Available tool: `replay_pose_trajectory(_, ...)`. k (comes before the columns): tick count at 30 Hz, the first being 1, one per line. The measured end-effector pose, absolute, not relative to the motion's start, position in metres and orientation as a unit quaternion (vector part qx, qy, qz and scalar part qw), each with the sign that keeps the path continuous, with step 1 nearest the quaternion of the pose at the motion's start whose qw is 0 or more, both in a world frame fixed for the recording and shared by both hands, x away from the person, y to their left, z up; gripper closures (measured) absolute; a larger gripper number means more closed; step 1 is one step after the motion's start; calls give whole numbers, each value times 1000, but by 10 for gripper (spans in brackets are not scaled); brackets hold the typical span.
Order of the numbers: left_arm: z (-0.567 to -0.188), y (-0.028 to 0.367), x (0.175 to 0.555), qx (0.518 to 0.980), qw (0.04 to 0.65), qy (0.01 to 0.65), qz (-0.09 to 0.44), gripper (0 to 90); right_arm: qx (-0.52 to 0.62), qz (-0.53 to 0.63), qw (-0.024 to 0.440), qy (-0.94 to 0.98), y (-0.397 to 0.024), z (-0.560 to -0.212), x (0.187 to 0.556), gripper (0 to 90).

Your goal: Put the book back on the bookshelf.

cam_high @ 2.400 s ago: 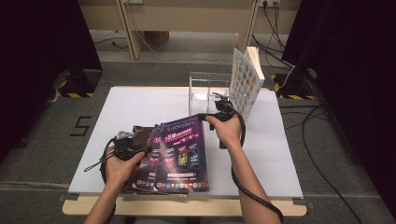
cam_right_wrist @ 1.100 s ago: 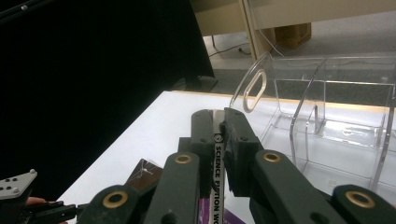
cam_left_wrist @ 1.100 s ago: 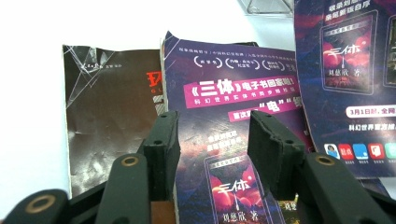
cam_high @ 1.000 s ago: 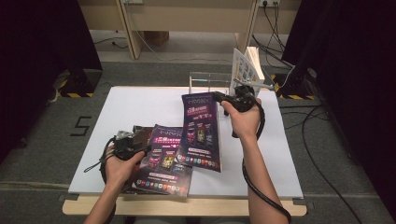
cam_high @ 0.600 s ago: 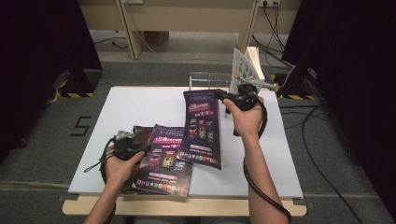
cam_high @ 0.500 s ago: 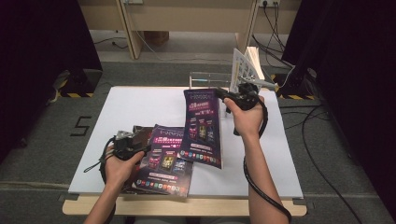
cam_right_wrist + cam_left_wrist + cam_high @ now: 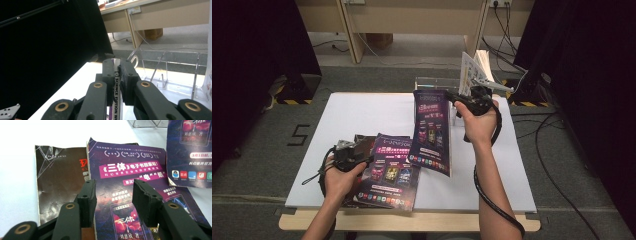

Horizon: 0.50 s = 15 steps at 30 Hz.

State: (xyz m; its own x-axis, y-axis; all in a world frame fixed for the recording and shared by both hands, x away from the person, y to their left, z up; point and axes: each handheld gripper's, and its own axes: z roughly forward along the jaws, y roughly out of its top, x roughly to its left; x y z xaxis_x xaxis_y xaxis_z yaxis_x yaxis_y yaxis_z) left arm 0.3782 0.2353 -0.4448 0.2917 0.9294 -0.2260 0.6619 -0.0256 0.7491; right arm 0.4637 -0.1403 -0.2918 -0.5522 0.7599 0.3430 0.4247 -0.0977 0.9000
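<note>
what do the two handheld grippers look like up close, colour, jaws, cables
Both the left gripper and the right gripper are black, with blocky, square-ended jaws on flat arms set with brass-coloured rivets. A black cable trails along the right forearm. The forearms are bare of sleeves.

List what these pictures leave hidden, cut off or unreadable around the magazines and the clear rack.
- Lifted magazine: in the right gripper view the right claw covers all but its spine.
- Brown magazine: title hidden under the purple magazine.
- Clear rack: cut off by the right gripper view's right edge.
- White booklets in the rack: print too small in the high view.
</note>
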Motion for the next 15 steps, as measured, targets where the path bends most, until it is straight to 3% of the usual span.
replay_pose_trajectory(15, -445, 236, 378, 695, 403, 572, 168, 535, 443, 602, 176, 640, -146, -282, 461, 838)
